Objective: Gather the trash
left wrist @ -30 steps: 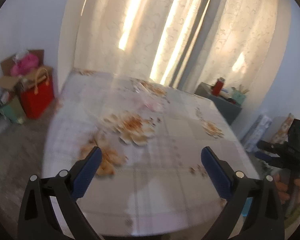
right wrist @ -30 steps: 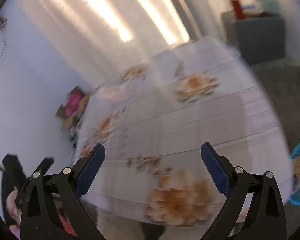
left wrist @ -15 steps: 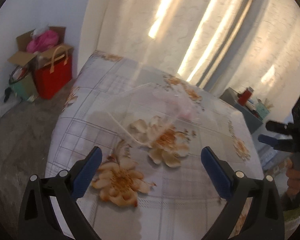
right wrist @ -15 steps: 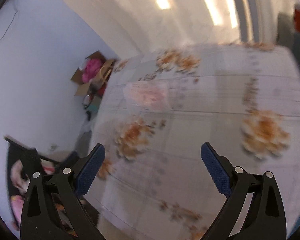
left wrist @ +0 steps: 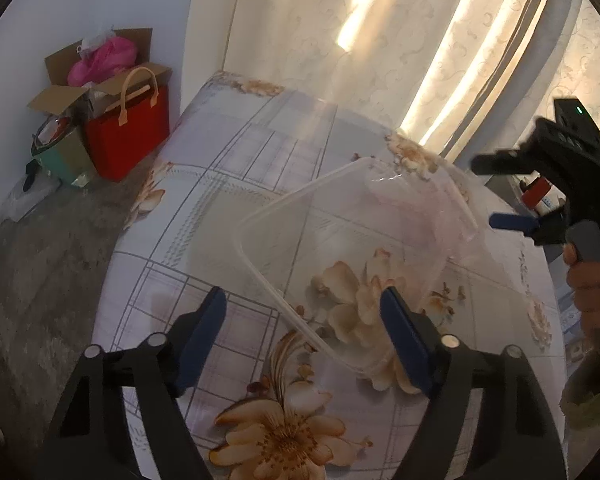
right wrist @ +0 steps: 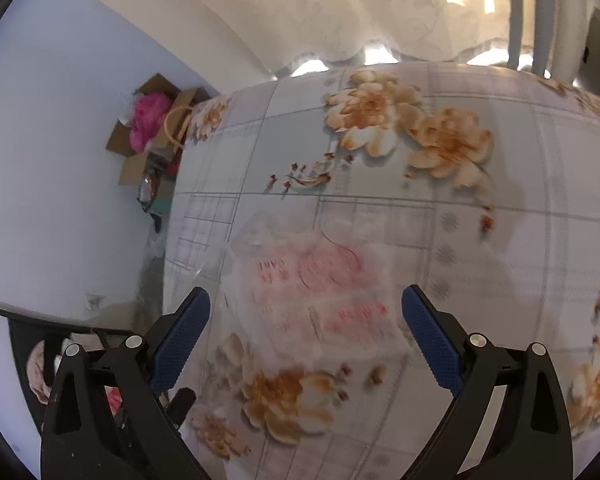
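A clear plastic bag with pink print (right wrist: 320, 292) lies on the floral tablecloth (right wrist: 480, 208). In the left wrist view it shows as a clear, box-like plastic piece (left wrist: 352, 240). My left gripper (left wrist: 304, 340) is open, its fingers astride the near edge of the plastic. My right gripper (right wrist: 304, 344) is open just above the near part of the bag; in the left wrist view it hangs open (left wrist: 512, 196) at the right beyond the plastic, a hand on its handle.
A red tote bag (left wrist: 130, 128) and an open cardboard box with pink stuff (left wrist: 100, 60) stand on the floor left of the table. Cream curtains (left wrist: 380, 40) hang behind the table. Grey carpet (left wrist: 32, 280) lies on the left.
Both grippers have moved in close to the plastic bag. The left jaws have narrowed somewhat and now straddle its edge; the right view has swung down onto the bag.
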`<move>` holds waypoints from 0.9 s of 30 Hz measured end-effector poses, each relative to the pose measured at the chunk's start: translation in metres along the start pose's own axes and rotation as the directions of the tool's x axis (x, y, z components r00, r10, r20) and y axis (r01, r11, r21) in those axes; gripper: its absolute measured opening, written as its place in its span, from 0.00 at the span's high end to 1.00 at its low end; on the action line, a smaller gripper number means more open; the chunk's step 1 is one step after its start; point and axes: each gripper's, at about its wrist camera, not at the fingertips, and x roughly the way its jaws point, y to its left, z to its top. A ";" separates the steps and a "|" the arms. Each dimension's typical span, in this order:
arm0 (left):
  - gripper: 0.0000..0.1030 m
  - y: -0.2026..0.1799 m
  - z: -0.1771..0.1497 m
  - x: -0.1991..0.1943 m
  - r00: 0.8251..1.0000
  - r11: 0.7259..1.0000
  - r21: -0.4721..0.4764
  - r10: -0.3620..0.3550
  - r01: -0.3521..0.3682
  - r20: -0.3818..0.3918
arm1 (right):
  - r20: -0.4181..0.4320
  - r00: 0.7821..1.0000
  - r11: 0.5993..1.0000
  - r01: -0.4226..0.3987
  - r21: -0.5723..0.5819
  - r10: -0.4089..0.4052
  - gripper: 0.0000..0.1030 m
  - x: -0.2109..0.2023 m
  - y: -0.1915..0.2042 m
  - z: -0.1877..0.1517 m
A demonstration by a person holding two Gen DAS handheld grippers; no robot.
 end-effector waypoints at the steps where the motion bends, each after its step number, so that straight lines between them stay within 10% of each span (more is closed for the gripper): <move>1: 0.32 0.002 0.000 0.003 1.000 1.000 -0.001 0.006 -0.006 -0.005 | -0.003 1.000 1.000 0.015 -0.008 -0.015 0.10 0.005 0.003 0.002; 27: 0.96 0.007 -0.008 0.008 0.999 0.999 0.030 -0.038 0.039 -0.027 | -0.036 0.983 0.983 0.179 -0.040 -0.180 0.61 0.018 -0.040 -0.039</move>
